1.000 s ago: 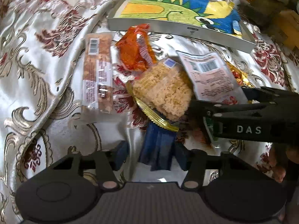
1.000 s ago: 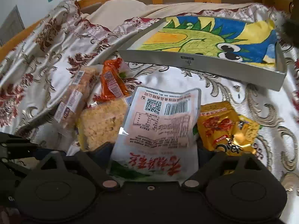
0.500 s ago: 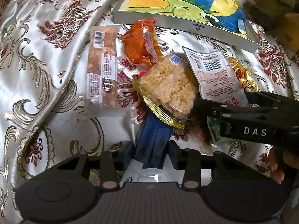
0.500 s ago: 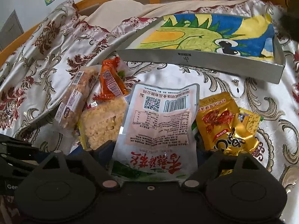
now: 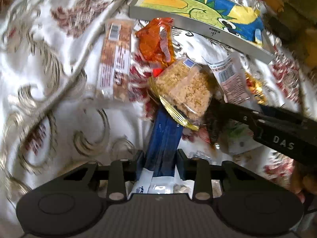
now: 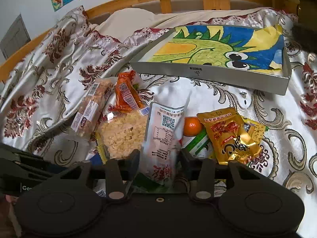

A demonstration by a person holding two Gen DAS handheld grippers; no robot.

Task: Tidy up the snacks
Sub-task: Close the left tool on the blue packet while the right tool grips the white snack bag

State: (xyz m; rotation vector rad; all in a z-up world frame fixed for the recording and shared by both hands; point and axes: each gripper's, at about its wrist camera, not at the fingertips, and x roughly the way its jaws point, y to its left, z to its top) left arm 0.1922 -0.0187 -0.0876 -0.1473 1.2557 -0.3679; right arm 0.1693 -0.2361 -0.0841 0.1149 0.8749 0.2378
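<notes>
A bed covered with a shiny white satin bedspread [image 6: 227, 99] patterned in maroon and gold holds a cluster of snack packets. At the far side of the cluster lies a shallow grey tray [image 6: 210, 72] lined with a bright dinosaur drawing.

The left hand-held gripper [image 5: 160, 156] is clamped on the near end of a dark blue and white foil packet [image 5: 164, 132], which runs straight forward between its fingers. The far end of this packet disappears under a clear bag of pale puffed-rice cake with a gold edge [image 5: 184, 91]. Just beyond that bag sits a crumpled orange wrapper [image 5: 156, 39], and to its left lies a long clear-wrapped brown snack bar [image 5: 116, 59].

The right hand-held gripper [image 6: 159, 158] is closed on the lower part of a white and pink printed pouch with a QR code [image 6: 164, 132], which is squeezed into a fold and stands up between the fingers. The puffed-rice bag touches the pouch on its left. To the pouch's right sit a small orange fruit [image 6: 192, 126], a green and white packet [image 6: 198, 142] and a gold foil packet with red print [image 6: 229, 134]. In the left wrist view, the right hand-held gripper reaches in from the right, just beside the rice bag.
</notes>
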